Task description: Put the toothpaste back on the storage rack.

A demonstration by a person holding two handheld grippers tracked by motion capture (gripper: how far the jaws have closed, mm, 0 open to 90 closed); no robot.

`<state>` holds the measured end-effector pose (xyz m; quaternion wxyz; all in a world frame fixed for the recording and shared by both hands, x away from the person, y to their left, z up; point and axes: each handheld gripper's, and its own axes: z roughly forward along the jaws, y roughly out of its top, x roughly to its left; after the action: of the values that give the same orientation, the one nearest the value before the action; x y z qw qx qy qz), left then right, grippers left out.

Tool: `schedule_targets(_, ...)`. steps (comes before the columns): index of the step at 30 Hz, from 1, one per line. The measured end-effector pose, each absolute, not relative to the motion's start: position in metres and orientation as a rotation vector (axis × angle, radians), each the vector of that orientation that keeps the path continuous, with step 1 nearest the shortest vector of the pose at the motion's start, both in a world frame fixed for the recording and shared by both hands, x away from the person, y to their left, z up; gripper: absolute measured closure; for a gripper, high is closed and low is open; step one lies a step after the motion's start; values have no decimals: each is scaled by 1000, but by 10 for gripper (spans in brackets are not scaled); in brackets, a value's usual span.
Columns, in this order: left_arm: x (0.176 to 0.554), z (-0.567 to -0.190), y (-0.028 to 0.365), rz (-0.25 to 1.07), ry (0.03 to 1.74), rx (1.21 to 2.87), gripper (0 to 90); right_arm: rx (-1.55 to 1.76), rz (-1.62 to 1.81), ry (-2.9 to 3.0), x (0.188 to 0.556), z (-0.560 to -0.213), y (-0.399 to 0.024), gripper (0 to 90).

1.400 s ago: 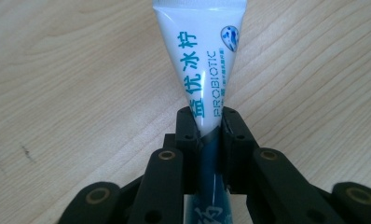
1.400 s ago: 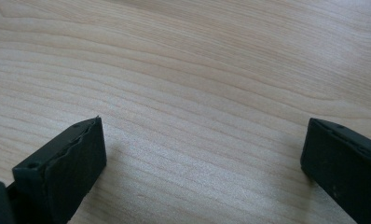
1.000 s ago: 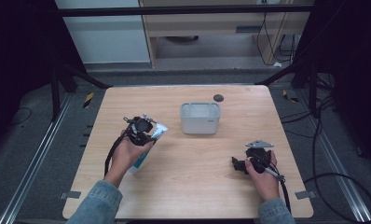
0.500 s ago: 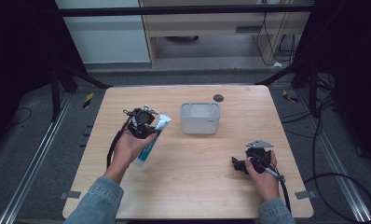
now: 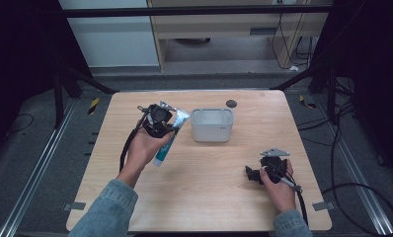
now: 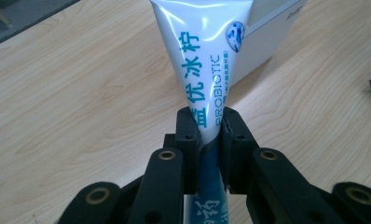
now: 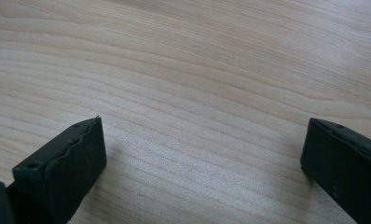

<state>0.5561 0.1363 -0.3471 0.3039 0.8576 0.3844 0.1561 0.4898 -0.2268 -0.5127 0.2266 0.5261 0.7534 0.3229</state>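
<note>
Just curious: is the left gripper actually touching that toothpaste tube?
Touching. In the left gripper view, the left gripper has both jaws pressed against the toothpaste tube.

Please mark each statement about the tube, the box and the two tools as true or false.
1. The left tool is shut on the toothpaste tube. True.
2. The tube lies inside the white box. False: it is outside the box, to its left in the high view, clamped in the left tool.
3. The right tool stands open with nothing between its jaws. True.
4. The right tool is over the white box. False: it is near the table's right front part, apart from the box.
5. A small dark round thing lies on the table behind the box. True.
</note>
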Motion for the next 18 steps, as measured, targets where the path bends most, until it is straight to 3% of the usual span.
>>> schedule_targets(18, 562, -317, 123, 454, 973, 2201, 790, 1452, 890, 2076, 490, -513, -227, 4)
